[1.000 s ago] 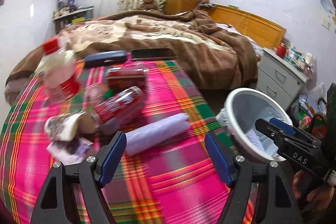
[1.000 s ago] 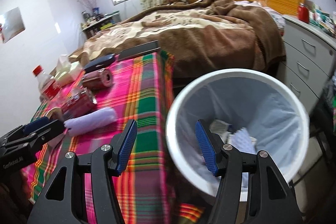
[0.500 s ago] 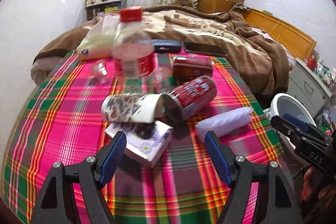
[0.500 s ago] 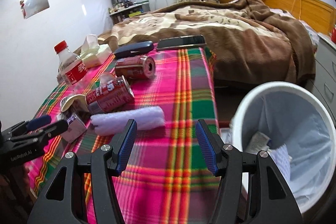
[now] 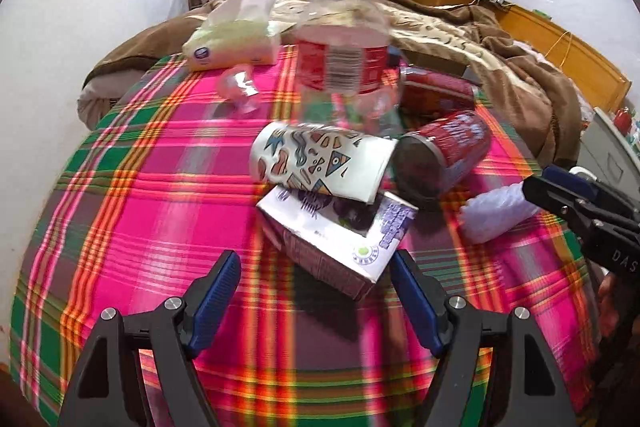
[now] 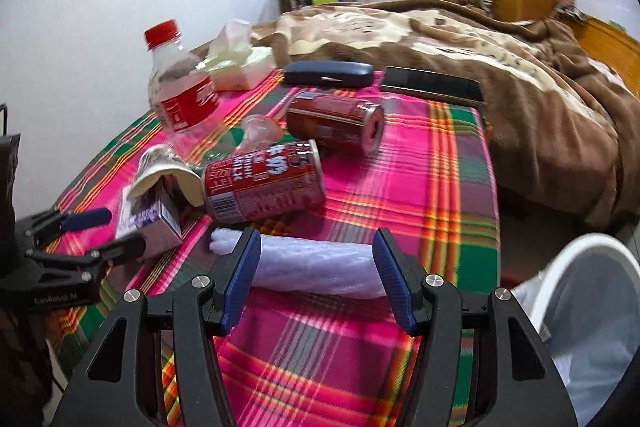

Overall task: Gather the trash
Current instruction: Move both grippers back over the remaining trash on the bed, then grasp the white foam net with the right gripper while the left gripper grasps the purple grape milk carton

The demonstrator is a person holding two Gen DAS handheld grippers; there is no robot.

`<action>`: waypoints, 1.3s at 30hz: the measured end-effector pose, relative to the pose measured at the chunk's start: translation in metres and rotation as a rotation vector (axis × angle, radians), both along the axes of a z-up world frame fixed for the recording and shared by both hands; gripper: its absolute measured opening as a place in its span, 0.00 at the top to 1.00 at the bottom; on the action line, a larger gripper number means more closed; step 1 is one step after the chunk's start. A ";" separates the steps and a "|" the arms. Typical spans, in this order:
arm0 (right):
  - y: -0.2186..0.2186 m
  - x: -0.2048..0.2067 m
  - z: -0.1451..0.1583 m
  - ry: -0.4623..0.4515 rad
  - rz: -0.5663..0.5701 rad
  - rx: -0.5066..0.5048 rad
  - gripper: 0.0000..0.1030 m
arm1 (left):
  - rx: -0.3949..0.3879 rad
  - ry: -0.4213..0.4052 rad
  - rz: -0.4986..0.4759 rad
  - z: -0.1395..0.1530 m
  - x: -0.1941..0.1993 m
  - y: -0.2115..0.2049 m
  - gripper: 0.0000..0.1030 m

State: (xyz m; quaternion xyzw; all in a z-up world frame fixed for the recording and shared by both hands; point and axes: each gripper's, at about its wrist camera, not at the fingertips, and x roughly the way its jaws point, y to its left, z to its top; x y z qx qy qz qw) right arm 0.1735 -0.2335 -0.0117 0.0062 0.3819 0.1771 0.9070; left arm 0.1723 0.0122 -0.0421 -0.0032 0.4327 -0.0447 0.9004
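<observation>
Trash lies on a pink plaid tablecloth (image 5: pixel 140 195). A purple-and-white carton (image 5: pixel 340 235) sits just beyond my open left gripper (image 5: pixel 316 283), with a patterned paper cup (image 5: pixel 320 161) lying on it. A red can (image 5: pixel 448 155) lies beside them, a second red can (image 6: pixel 336 123) farther back, and a clear bottle with a red cap (image 5: pixel 344 59) stands behind. My open right gripper (image 6: pixel 316 267) hovers at a white bubble-wrap roll (image 6: pixel 316 267), whose middle shows between the fingers, not pressed. The white bin (image 6: pixel 592 311) stands off the table's right edge.
A tissue pack (image 5: pixel 236 39), a small clear cup (image 5: pixel 240 87), a dark glasses case (image 6: pixel 328 74) and a black phone (image 6: pixel 432 85) lie at the table's far end. Behind is a bed with a brown blanket (image 6: pixel 520 75). Grey drawers (image 5: pixel 608 151) stand to the right.
Both grippers swung left from the bin toward the trash on the table. The left one now faces the carton and cup; the right one left the bin and reached the bubble-wrap roll.
</observation>
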 end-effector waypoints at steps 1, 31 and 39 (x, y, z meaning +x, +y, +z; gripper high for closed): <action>0.000 0.003 -0.002 0.009 0.002 -0.003 0.42 | -0.002 0.000 0.007 0.000 0.000 0.004 0.26; 0.015 0.015 -0.002 0.057 0.190 -0.040 0.38 | -0.058 -0.008 0.021 0.007 0.033 0.048 0.24; 0.020 -0.003 -0.001 0.088 0.309 -0.101 0.38 | -0.023 0.012 0.029 -0.004 0.049 0.048 0.24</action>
